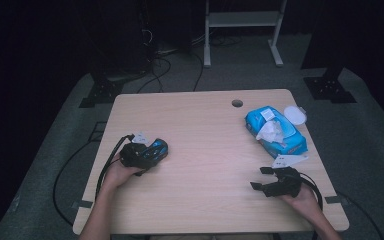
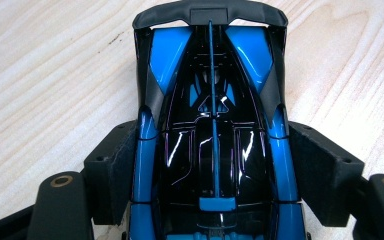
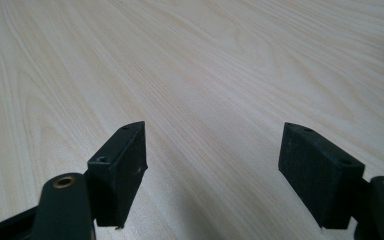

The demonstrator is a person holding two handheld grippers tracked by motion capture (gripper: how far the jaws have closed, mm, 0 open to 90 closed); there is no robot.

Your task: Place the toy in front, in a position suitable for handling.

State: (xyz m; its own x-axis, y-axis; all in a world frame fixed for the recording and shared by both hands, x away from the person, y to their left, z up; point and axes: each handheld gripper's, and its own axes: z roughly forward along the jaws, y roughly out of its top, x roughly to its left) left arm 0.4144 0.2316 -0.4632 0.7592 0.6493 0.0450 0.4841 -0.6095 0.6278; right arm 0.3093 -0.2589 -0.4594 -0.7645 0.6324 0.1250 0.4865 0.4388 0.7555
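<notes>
Up top, in the high view, the left hand-held gripper [image 1: 147, 152] lies low over the counter [image 1: 205, 165] with a blue and black toy car [image 1: 156, 149] between its jaws, the car's far end sticking out past the jaw tips toward the counter's middle. The right hand-held gripper [image 1: 261, 177] sits well apart from it across the counter, jaws spread and pointing toward the left one, nothing between them. Just beyond the right hand-held gripper lies a blue wipes pack [image 1: 276, 131] with a white tissue pulled up from its top, and a round white lid [image 1: 295, 114] rests just beside the pack's far end. A small round hole [image 1: 237, 103] shows in the counter near its far edge. Next, in the left gripper view, the car [image 2: 214, 130] runs straight out from the left hand-held gripper [image 2: 212, 172], its dark wing at the far end; the two black pads [image 2: 111, 172] close against the car's blue sides, one on each flank, so the jaws hold it at a middling width. The car rests on the pale wood. Last, in the right gripper view, the right hand-held gripper [image 3: 212, 167] stands wide, with bare counter [image 3: 205, 65] between and ahead of its pads.
</notes>
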